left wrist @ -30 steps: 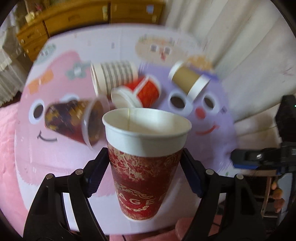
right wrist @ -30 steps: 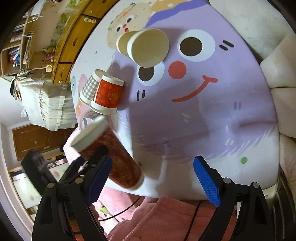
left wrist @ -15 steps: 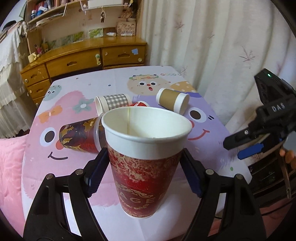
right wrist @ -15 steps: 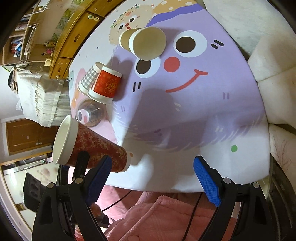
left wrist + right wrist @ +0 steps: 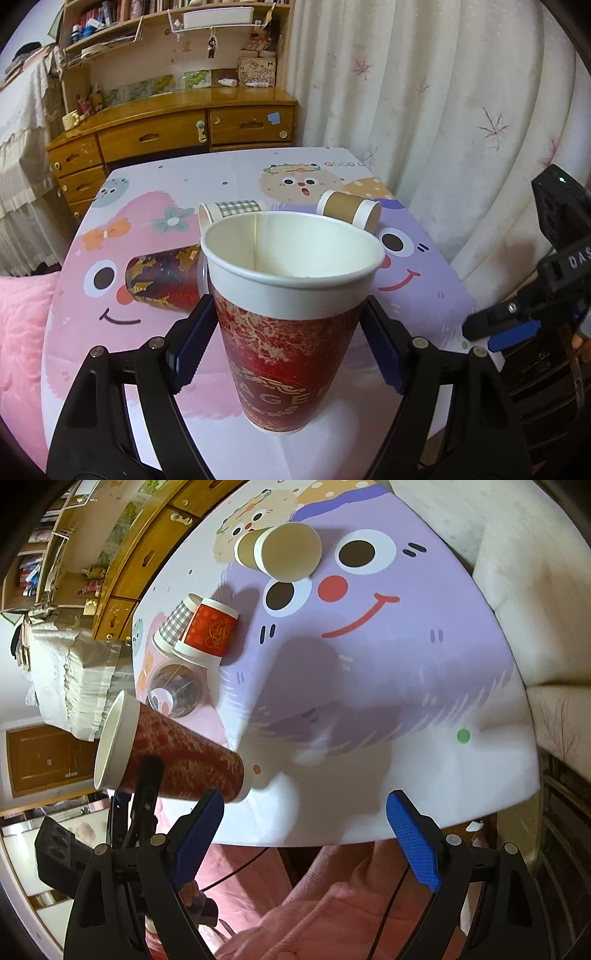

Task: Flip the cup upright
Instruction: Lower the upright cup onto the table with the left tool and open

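Observation:
My left gripper (image 5: 288, 350) is shut on a tall red paper cup (image 5: 291, 325) with a white rim. The cup stands mouth up, its base at or just above the table's near edge; I cannot tell if it touches. The same cup (image 5: 177, 753) shows at the left of the right wrist view, with the left gripper under it. My right gripper (image 5: 306, 834) is open and empty over the table's near right edge; it also shows at the far right of the left wrist view (image 5: 517, 325).
On the cartoon tablecloth (image 5: 424, 295) lie other cups on their sides: a dark leaf-pattern cup (image 5: 162, 280), a checked cup (image 5: 229, 210), a brown cup (image 5: 351, 212), a small red cup (image 5: 207, 631). A wooden dresser (image 5: 177, 129) and a curtain (image 5: 443, 110) stand behind.
The left gripper has tilted up with the red cup, so the view rose from the tabletop to the room. The cup has turned more upright. The right gripper has stayed open.

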`<state>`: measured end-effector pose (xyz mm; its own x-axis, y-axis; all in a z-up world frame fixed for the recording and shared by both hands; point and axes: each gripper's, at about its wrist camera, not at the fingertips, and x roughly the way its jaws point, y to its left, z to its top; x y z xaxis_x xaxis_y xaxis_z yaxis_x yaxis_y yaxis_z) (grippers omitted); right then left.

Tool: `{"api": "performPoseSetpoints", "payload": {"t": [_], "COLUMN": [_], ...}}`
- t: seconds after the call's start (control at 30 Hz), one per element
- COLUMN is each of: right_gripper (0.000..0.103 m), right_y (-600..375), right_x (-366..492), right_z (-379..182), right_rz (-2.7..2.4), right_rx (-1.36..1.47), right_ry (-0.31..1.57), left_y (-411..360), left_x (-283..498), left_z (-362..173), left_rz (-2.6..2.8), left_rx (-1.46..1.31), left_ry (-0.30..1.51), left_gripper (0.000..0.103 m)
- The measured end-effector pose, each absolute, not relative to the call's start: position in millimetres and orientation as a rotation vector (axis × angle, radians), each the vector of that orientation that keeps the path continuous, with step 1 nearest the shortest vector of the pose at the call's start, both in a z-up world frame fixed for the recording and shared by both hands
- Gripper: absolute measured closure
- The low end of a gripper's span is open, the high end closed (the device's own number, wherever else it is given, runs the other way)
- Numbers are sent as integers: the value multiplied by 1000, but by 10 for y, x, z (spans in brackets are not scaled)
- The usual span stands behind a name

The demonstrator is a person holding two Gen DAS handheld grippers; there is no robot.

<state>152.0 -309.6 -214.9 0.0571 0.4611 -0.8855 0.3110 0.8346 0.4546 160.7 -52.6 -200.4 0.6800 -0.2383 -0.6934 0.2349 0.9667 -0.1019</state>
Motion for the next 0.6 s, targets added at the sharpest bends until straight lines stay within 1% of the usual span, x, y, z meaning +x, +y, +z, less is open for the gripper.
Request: {"api": "performPoseSetpoints", "payload": {"t": [0.17,0.4,0.6], "right_gripper": [12,12,12], "right_y": [-3044,-2904,-2726], "right_x": [1304,1056,800], "right_z": [-2099,-2025,-1847], "right_rz": [83,26,-10], "right_rx": [664,676,701], "right_ry": [1502,1429,1327], "left_y": [-496,-417,-345], "left_x": [1617,1371,1228], "left_z": [-2046,-2071,-2111], "left_rz": [-311,-385,-467], "left_rx": [4,41,83], "left_ry": [754,723,840], "left_gripper": [27,26,25]}}
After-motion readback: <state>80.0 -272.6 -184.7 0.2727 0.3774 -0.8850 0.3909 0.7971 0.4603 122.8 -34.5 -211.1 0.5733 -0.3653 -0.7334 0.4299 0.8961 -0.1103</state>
